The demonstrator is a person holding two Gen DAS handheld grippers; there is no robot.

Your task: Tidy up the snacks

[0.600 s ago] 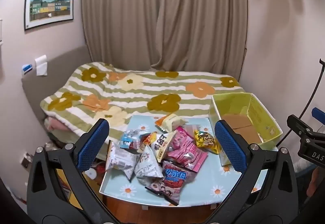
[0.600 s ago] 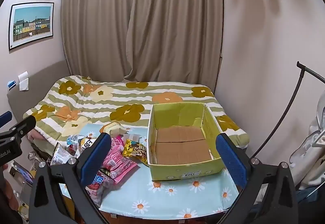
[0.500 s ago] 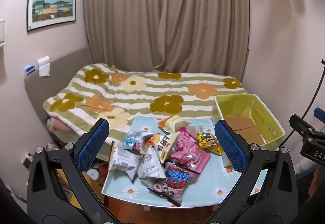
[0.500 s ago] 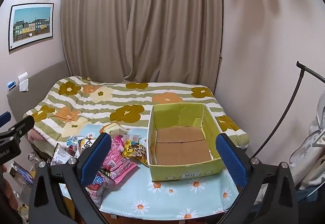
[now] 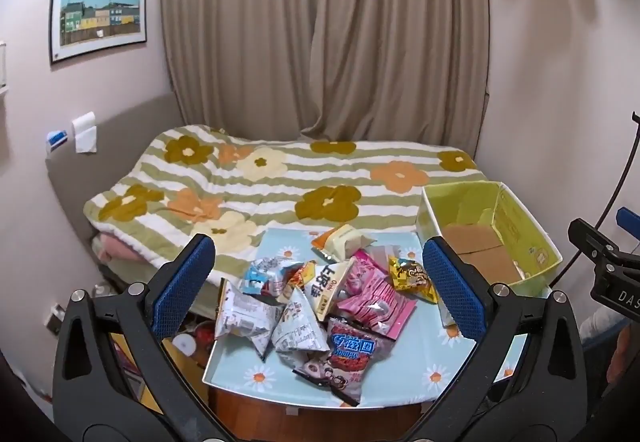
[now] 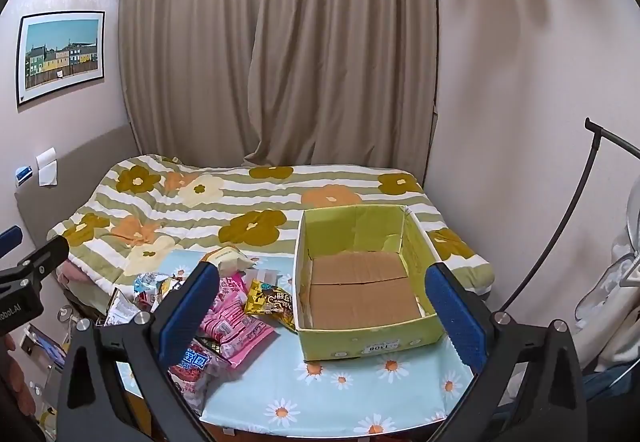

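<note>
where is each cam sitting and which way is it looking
Left wrist: sits on the left gripper, tilted down over the pile of snack packets; its own open blue-padded fingers frame the view, and the right gripper shows at the right edge.
Right wrist: sits on the right gripper, tilted down at the empty yellow box; its open fingers show, with the left gripper at the left edge.
Shared: the floral table, snacks, box, flowered bed, curtain.

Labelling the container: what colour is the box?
Yellow-green walls, bare brown cardboard floor on the box; clearest in the right wrist view.
</note>
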